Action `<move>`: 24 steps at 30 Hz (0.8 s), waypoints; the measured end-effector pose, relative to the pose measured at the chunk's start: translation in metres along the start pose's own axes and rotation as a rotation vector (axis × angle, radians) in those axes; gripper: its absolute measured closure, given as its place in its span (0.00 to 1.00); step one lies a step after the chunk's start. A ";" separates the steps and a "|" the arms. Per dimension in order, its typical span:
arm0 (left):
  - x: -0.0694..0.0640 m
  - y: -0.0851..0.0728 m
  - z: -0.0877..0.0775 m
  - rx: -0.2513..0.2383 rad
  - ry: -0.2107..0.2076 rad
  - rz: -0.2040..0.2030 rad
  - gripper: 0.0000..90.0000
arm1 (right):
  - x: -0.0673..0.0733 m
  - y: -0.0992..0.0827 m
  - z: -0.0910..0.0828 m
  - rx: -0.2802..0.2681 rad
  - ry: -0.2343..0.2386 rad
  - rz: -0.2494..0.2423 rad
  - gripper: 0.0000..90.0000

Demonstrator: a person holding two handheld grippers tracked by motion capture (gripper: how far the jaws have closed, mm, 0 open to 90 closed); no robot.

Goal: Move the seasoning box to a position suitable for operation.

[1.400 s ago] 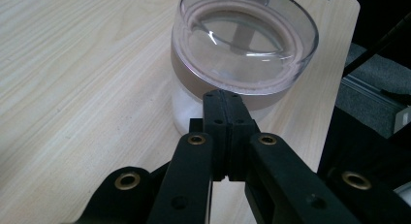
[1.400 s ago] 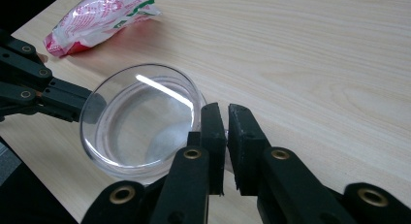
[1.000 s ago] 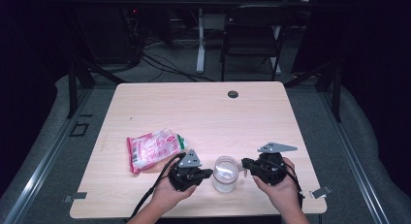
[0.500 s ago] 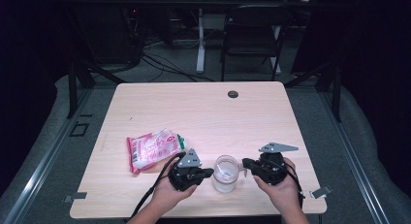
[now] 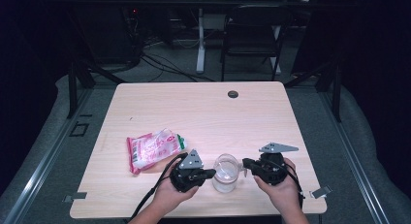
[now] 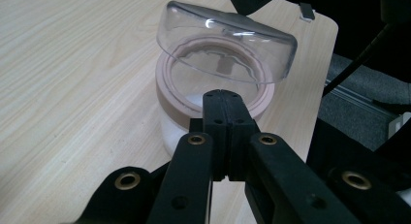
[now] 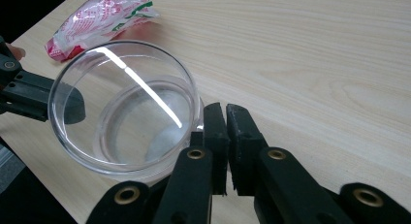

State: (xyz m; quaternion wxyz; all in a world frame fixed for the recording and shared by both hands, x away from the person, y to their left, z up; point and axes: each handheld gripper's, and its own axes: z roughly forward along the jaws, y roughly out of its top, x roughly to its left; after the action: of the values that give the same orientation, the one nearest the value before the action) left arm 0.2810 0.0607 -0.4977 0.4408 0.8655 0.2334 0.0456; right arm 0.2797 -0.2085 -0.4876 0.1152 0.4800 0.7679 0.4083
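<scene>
While the pink and white snack bag (image 5: 154,149) lies flat on the left part of the wooden table (image 5: 203,112), well apart from the work, the left gripper (image 5: 209,173) sits just right of it near the front edge, held in the person's left hand (image 5: 169,197). Its jaws are pressed fully together with nothing between them, and their tips rest against the left side of the small jar (image 5: 225,174), just below its pink rim, as the left gripper view shows (image 6: 220,95). The jar stands upright between the two grippers, holding something white, and its clear domed lid (image 6: 228,49) is tilted up over the mouth. To the right, the right gripper (image 5: 246,163), in the right hand (image 5: 281,190), has its jaws nearly together with a thin gap; they lie just beside the lid's edge (image 7: 123,105), and whether they pinch anything cannot be told.
</scene>
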 end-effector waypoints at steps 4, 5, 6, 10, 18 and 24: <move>-0.002 0.002 0.000 -0.003 -0.005 0.008 1.00 | 0.000 -0.001 0.000 -0.013 -0.003 0.006 0.96; -0.002 0.003 0.000 -0.005 -0.008 0.008 1.00 | 0.000 -0.002 0.000 -0.013 -0.005 0.007 0.95; -0.003 0.004 0.000 -0.007 -0.009 0.009 1.00 | 0.000 -0.002 0.000 -0.016 -0.006 0.010 0.95; -0.005 0.007 -0.001 -0.014 -0.014 0.021 1.00 | 0.001 -0.004 -0.001 -0.018 -0.015 0.009 0.93; -0.008 0.015 -0.004 -0.032 -0.024 0.027 1.00 | 0.009 -0.007 -0.008 -0.015 -0.018 -0.023 0.83; -0.008 0.021 -0.003 -0.039 -0.030 0.029 1.00 | 0.016 -0.011 -0.020 -0.012 -0.019 -0.042 0.75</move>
State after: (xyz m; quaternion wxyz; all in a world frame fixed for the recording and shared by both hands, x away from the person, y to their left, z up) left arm 0.2807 0.0483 -0.4782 0.4601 0.8607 0.2134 0.0437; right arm 0.2529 -0.2084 -0.4794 0.1335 0.4669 0.7743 0.4058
